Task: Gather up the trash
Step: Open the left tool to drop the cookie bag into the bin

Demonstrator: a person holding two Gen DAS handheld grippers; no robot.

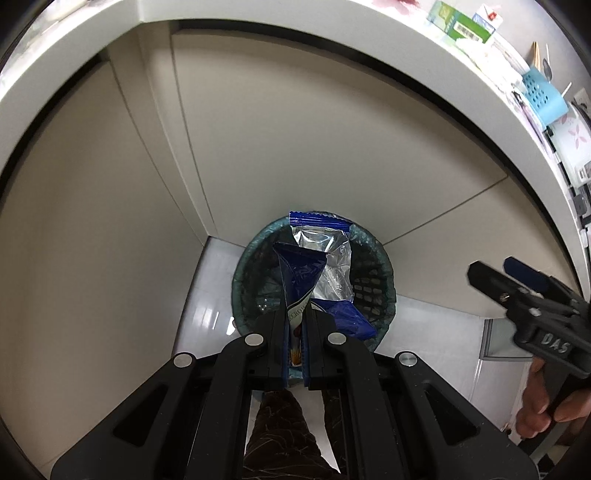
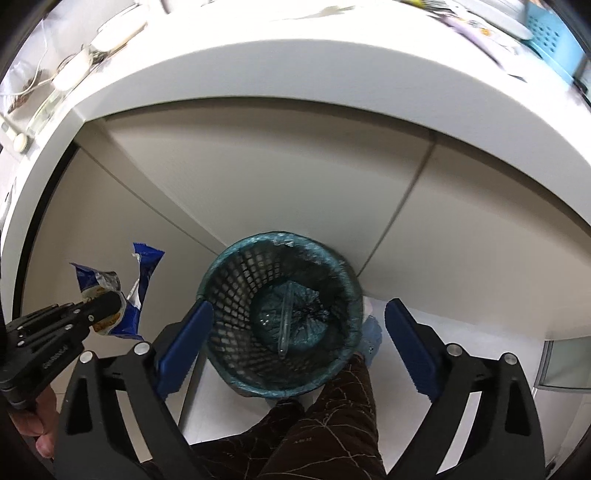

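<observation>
My left gripper is shut on a torn blue and silver snack wrapper and holds it over the mesh trash bin, which has a teal liner and stands on the floor by the cabinet. In the right wrist view the wrapper hangs from the left gripper, left of the bin. My right gripper is open and empty above the bin, with a clear plastic piece at the bin's bottom. It also shows in the left wrist view at the right.
A white countertop edge runs above beige cabinet doors. On the counter are a blue basket and boxes. The person's dark patterned trousers stand close to the bin on the white floor.
</observation>
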